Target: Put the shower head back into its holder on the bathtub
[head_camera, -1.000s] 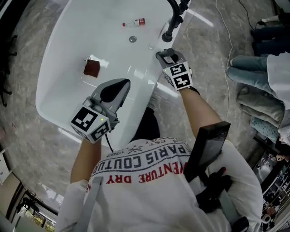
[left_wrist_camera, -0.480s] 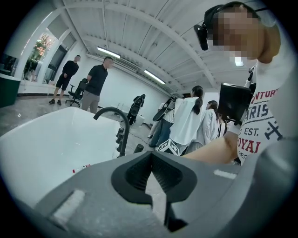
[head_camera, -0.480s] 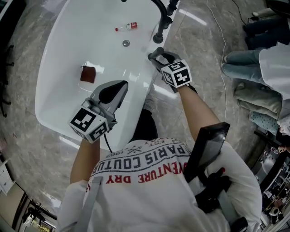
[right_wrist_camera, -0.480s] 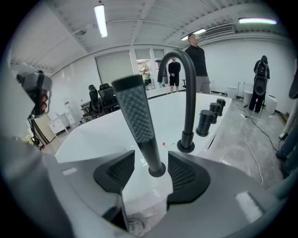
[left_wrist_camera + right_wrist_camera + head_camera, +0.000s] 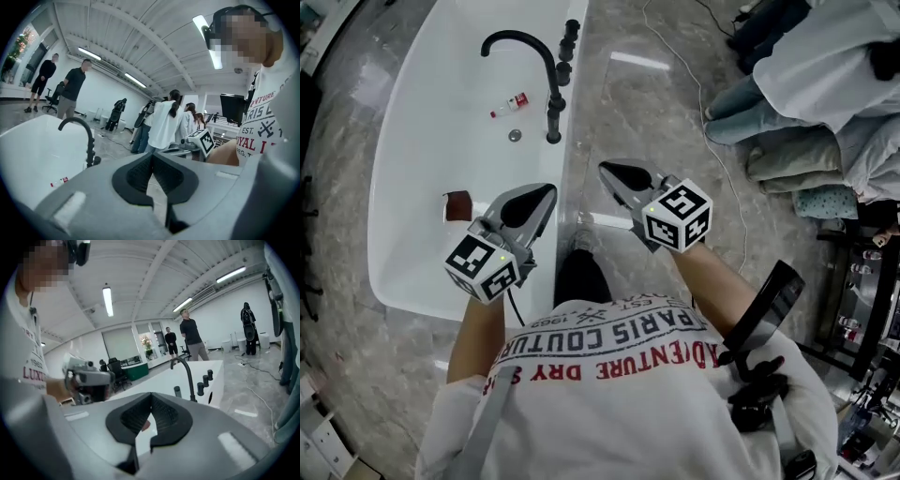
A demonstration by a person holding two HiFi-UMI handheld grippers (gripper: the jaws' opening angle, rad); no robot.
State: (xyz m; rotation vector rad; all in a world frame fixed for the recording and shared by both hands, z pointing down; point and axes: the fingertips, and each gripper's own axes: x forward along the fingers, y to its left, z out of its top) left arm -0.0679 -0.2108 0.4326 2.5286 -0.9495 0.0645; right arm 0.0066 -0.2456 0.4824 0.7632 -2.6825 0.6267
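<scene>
The right gripper (image 5: 609,171) no longer sits at the bathtub (image 5: 422,141) rim by the foot of the black faucet (image 5: 520,42). It now hangs over the marble floor (image 5: 656,122), clear of the tub, and its jaws have just closed, pads together with nothing between them. A short black upright piece stands on the rim just beside the faucet's foot, where that gripper was a second ago. As far as can be made out, this is the shower head (image 5: 177,391). The left gripper (image 5: 546,192) hovers over the tub's near side much as before, clenched and empty. Inside the tub the small bottle (image 5: 511,103) and the brown block (image 5: 457,204) lie as they did.
</scene>
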